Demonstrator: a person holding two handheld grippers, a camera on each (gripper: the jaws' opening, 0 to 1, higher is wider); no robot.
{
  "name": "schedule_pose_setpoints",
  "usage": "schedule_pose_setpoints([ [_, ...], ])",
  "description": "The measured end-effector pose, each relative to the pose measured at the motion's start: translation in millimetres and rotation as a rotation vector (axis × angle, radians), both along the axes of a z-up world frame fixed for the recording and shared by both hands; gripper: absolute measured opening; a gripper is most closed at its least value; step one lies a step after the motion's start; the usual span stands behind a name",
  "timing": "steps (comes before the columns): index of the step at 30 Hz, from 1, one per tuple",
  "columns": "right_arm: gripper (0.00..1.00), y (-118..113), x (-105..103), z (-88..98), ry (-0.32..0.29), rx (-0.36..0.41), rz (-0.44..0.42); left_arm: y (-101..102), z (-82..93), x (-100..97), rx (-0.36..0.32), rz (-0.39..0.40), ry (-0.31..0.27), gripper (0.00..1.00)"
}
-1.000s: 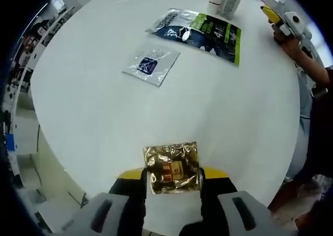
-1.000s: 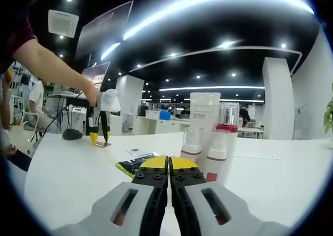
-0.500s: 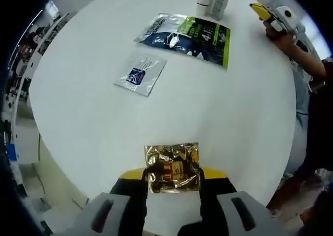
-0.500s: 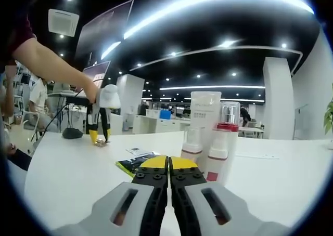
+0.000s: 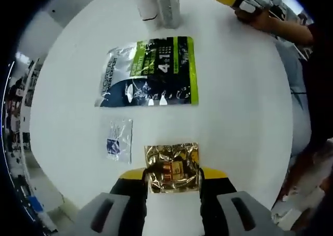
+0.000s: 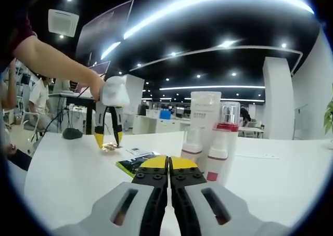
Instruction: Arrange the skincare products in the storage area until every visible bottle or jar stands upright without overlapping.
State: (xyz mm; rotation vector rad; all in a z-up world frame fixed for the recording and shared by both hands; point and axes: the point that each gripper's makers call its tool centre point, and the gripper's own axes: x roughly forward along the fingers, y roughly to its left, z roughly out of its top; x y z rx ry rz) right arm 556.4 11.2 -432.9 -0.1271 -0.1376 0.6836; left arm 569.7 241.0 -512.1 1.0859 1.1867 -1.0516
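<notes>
Between L gripper jaws: gold sachet, clamped; R gripper jaws pressed together, empty.

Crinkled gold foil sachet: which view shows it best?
Left gripper view: the crinkled gold foil sachet lies face-up between the left gripper jaws. In the right gripper view it is a tiny glint under that distant gripper.

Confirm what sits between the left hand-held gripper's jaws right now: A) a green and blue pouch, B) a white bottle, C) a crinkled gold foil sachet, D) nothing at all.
C: in the left gripper view the gold foil sachet lies between the two jaws of the left hand-held gripper, while the green and blue pouch lies flat farther out on the white table.
</notes>
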Motion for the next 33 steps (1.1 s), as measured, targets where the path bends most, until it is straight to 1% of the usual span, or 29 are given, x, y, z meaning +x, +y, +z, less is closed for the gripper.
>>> schedule_pose_setpoints([
  [2, 0.0, -0.1, -0.1, 0.3, 0.0, 0.003, 0.0, -6.6, -1.9, 2.2, 0.007, -0.016, 0.003, 0.4],
  [3, 0.0, 0.1, -0.1, 0.1, 0.001, 0.003, 0.001, -8.1, -2.9, 3.4, 0.019, -0.024, 0.003, 0.4],
  [4, 0.0, 0.5, -0.3, -0.1, 0.0, 0.0, 0.002, -7.9, -3.6, 6.4, 0.049, -0.048, -0.003, 0.4],
  [6, 0.0, 1.4, -0.8, 0.1, -0.002, -0.001, 0.006, -11.3, -5.3, 8.9, 0.063, -0.058, -0.003, 0.4],
  [8, 0.0, 1.3, -0.6, 0.0, -0.002, -0.001, 0.005, -16.1, -5.4, 11.6, 0.061, -0.059, 0.002, 0.4],
  [10, 0.0, 1.1, -0.4, 0.2, -0.001, 0.002, 0.005, -20.6, -6.3, 13.6, 0.044, -0.051, 0.009, 0.4],
  [11, 0.0, 1.1, -0.2, 0.1, -0.001, 0.002, 0.006, -21.3, -7.5, 13.8, 0.048, -0.047, 0.022, 0.4],
  [13, 0.0, 1.7, -0.6, 0.1, -0.001, 0.001, 0.009, -19.5, -8.9, 16.0, 0.07, -0.056, 0.023, 0.4],
  [14, 0.0, 2.2, -1.0, 0.3, 0.0, 0.004, 0.013, -20.1, -10.4, 16.3, 0.071, -0.047, 0.027, 0.4],
  [15, 0.0, 2.0, -1.1, 0.4, 0.0, 0.005, 0.013, -20.5, -12.5, 13.1, 0.072, -0.033, 0.047, 0.4],
  [17, 0.0, 1.4, -0.6, 0.4, 0.001, 0.007, 0.01, -20.6, -13.5, 11.2, 0.073, -0.038, 0.058, 0.4],
  [18, 0.0, 1.4, -0.6, 0.3, 0.001, 0.006, 0.01, -20.9, -12.3, 12.2, 0.072, -0.045, 0.053, 0.4],
  [22, 0.0, 1.9, -0.9, 0.5, 0.001, 0.005, 0.012, -21.2, -12.3, 10.3, 0.072, -0.053, 0.063, 0.4],
  [24, 0.0, 1.7, -0.8, 0.6, 0.001, 0.007, 0.013, -23.3, -12.5, 9.2, 0.083, -0.098, 0.07, 0.4],
  [28, 0.0, 1.4, -0.4, 0.5, 0.002, 0.007, 0.011, -24.0, -12.7, 10.4, 0.107, -0.105, 0.078, 0.41],
  [33, 0.0, 1.8, -0.3, 0.2, 0.002, 0.002, 0.011, -23.1, -12.1, 10.9, 0.101, -0.09, 0.071, 0.41],
])
